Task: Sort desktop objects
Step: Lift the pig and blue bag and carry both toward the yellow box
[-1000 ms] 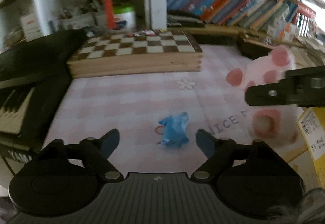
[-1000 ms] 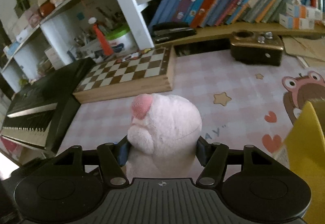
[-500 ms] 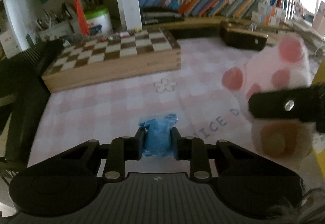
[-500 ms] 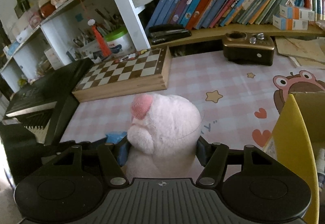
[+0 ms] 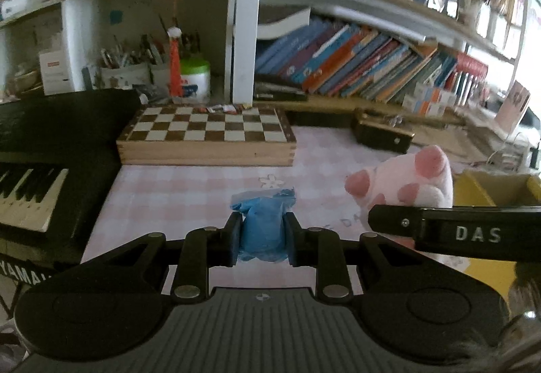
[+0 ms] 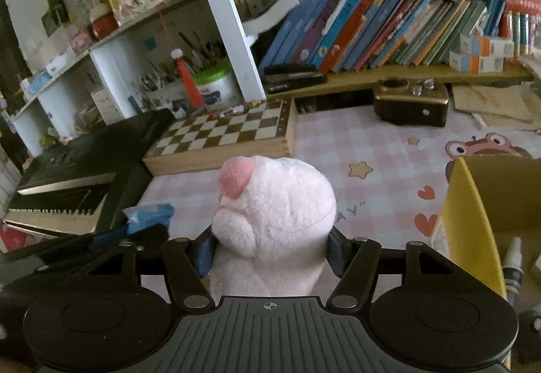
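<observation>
A crumpled blue bag (image 5: 262,224) is pinched between the pads of my left gripper (image 5: 263,239), lifted clear of the pink checked mat (image 5: 189,183). In the right wrist view the same blue bag (image 6: 150,215) shows at lower left beside the left gripper's black arm. My right gripper (image 6: 270,253) is shut on a pink plush paw toy (image 6: 274,220), held above the mat. In the left wrist view that plush paw (image 5: 405,183) sits to the right, behind the right gripper's black finger bar. A yellow cardboard box (image 6: 473,220) stands open at the right edge.
A wooden chessboard box (image 5: 206,139) lies at the back of the mat. A black keyboard (image 5: 40,170) runs along the left. A dark brown and gold box (image 6: 410,102) sits at back right. Shelves with books (image 6: 389,28) and a pen holder (image 5: 135,68) close off the back.
My left gripper closed on the blue bag and lifted it off the mat. The right gripper, still holding the plush paw, moved towards the yellow box, which now shows its open inside.
</observation>
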A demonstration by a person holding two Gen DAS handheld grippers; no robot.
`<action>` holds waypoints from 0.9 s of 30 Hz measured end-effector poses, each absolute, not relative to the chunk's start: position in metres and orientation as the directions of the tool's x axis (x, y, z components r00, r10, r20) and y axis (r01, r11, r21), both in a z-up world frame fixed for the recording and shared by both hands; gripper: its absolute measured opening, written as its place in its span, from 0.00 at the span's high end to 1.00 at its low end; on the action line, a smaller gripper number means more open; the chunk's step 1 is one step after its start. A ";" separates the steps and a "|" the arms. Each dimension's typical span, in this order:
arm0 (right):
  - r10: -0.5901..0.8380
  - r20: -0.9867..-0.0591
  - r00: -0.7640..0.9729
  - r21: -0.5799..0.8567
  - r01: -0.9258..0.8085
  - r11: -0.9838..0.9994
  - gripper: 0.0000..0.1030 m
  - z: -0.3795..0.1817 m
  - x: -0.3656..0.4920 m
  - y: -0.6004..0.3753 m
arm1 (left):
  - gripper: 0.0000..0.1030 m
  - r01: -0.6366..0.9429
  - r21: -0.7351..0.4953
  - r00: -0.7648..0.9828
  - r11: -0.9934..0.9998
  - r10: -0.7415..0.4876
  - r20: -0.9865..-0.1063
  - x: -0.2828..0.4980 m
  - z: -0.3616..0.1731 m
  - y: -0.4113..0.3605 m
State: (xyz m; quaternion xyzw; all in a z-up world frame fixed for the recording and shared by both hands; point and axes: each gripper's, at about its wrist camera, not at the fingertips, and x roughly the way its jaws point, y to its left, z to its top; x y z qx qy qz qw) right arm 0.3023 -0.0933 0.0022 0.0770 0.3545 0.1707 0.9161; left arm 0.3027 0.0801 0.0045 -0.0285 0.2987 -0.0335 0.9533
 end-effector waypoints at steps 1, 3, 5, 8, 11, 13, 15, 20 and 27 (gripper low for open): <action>0.365 -0.618 0.696 0.257 -0.260 0.931 0.38 0.005 0.298 -0.094 | 0.77 0.049 -0.080 0.825 0.996 -0.086 -0.559 0.295 0.008 0.082; 0.362 -0.606 0.708 0.250 -0.262 0.932 0.38 0.009 0.288 -0.097 | 0.77 0.052 -0.091 0.832 0.994 -0.094 -0.546 0.281 0.015 0.086; 0.358 -0.597 0.718 0.235 -0.270 0.934 0.38 0.014 0.278 -0.099 | 0.77 0.058 -0.104 0.838 0.993 -0.106 -0.536 0.266 0.020 0.090; 0.355 -0.589 0.726 0.211 -0.286 0.935 0.38 0.020 0.260 -0.105 | 0.77 0.076 -0.120 0.844 0.990 -0.128 -0.521 0.243 0.027 0.094; 0.357 -0.590 0.724 0.191 -0.304 0.933 0.38 0.025 0.240 -0.108 | 0.77 0.090 -0.143 0.845 0.986 -0.151 -0.513 0.221 0.031 0.096; 0.367 -0.596 0.714 0.193 -0.316 0.929 0.38 0.026 0.227 -0.108 | 0.77 0.102 -0.157 0.842 0.982 -0.169 -0.512 0.207 0.032 0.097; 0.381 -0.606 0.698 0.201 -0.329 0.923 0.38 0.026 0.213 -0.108 | 0.77 0.110 -0.164 0.838 0.980 -0.180 -0.515 0.198 0.030 0.097; 0.386 -0.629 0.675 0.216 -0.325 0.920 0.38 0.021 0.186 -0.106 | 0.77 0.129 -0.180 0.830 0.975 -0.205 -0.519 0.173 0.029 0.100; 0.400 -0.655 0.642 0.215 -0.349 0.912 0.38 0.014 0.142 -0.102 | 0.77 0.157 -0.201 0.807 0.967 -0.243 -0.537 0.132 0.023 0.101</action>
